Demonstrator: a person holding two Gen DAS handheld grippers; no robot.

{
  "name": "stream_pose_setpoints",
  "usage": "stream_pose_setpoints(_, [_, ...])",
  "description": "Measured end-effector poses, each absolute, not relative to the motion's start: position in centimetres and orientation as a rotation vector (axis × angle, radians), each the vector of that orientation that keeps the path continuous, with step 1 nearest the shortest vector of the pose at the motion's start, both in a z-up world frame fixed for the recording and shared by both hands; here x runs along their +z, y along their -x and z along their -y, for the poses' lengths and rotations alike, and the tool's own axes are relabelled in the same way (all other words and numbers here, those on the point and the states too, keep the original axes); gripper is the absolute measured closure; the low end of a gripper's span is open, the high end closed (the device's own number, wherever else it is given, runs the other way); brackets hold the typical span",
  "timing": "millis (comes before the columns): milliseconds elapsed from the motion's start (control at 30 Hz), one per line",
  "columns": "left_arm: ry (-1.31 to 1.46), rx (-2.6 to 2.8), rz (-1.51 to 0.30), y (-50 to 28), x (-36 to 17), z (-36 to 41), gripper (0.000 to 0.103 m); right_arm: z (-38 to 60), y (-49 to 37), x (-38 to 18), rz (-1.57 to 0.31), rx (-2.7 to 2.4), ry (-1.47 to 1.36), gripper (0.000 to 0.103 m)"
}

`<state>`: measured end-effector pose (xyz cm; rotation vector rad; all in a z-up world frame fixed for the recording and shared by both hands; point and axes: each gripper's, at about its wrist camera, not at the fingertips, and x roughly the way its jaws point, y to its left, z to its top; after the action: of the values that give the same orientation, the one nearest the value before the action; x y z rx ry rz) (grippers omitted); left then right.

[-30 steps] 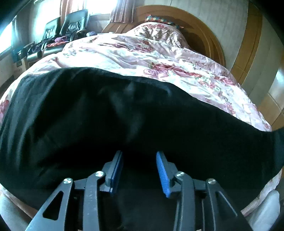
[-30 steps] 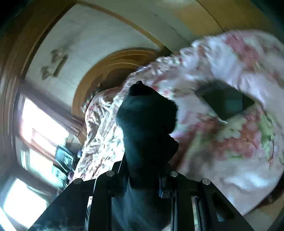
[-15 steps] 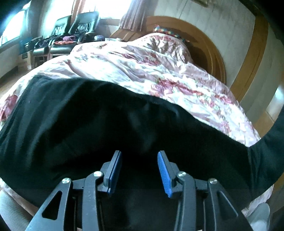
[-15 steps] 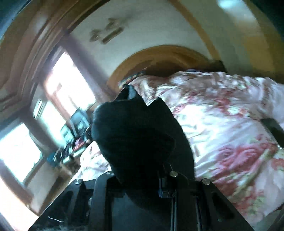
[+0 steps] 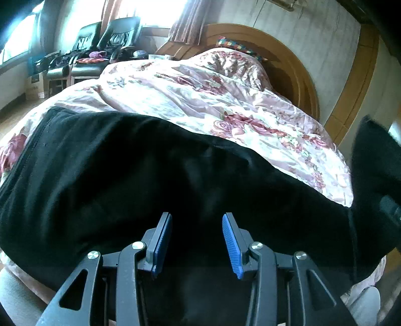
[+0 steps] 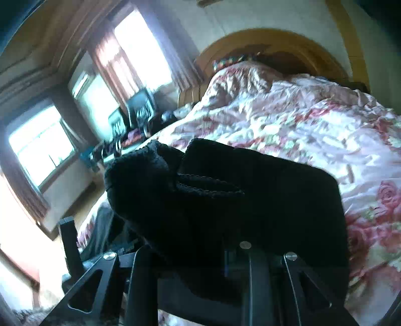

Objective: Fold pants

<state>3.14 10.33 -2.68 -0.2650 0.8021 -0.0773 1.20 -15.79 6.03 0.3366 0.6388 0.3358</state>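
- The bed [image 5: 295, 82], with a rounded wooden headboard, is covered by a pink satin quilt with a rose pattern [image 5: 200, 100], which is crumpled and fills most of both views.
- The black fabric pants [image 5: 125, 175] lie across the near edge of the bed, on top of the quilt. They reach from the left edge of the bed to its right edge, where one end of them rises up off the quilt [image 5: 371, 160].
- In the right wrist view this raised end of the pants [image 6: 225, 200] is a thick bunch of black cloth with a stitched seam, held above the quilt [image 6: 313, 120].
- Two black armchairs [image 5: 107, 42] stand beyond the far left corner of the bed, under a bright window with pink curtains [image 5: 185, 22].
- A pillow with a coloured check pattern [image 5: 235, 46] rests against the headboard at the far edge of the bed.
- The left hand-held gripper [image 5: 196, 240] hangs over the middle of the pants; its blue pads [image 5: 231, 248] stand apart with nothing between them, so it is released.
- The right hand-held gripper [image 6: 200, 255] is clenched on the bunched end of the pants; the cloth hides its fingertips.
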Motion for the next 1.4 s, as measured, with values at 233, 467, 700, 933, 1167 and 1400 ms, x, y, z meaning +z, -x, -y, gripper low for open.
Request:
stream_pose_setpoints(233, [0.278,-0.082,-0.809,-3.1,-2.7,-10.4,0.061,14.0,-1.9,2.9,-0.73,0.364,-0.301,0.075])
stream_pose_setpoints(467, [0.307,-0.111,-0.804,-3.1,-2.8,-10.5,0.061,11.6,-2.3,-0.4,-0.819,0.359,-0.214,0.071])
stream_pose_setpoints(700, [0.342,-0.156,-0.758,-2.7,-2.0,-10.6,0.061,10.6,-0.9,-0.7,-0.826,0.466,-0.135,0.033])
stream_pose_setpoints(933, [0.36,-0.198,-0.723,-2.2,-1.0,-10.1,0.06,15.4,2.6,2.1,-0.663,0.566,-0.305,0.033])
stream_pose_setpoints(1167, [0.364,-0.289,-0.686,-1.5,0.7,-7.8,0.045,22.6,2.6,2.8,-0.568,0.236,-0.414,0.035])
stream_pose_setpoints(1400, [0.346,-0.408,-0.829,-3.0,-1.6,-4.2,0.046,26.5,1.9,0.7,-0.624,0.037,-0.437,0.059])
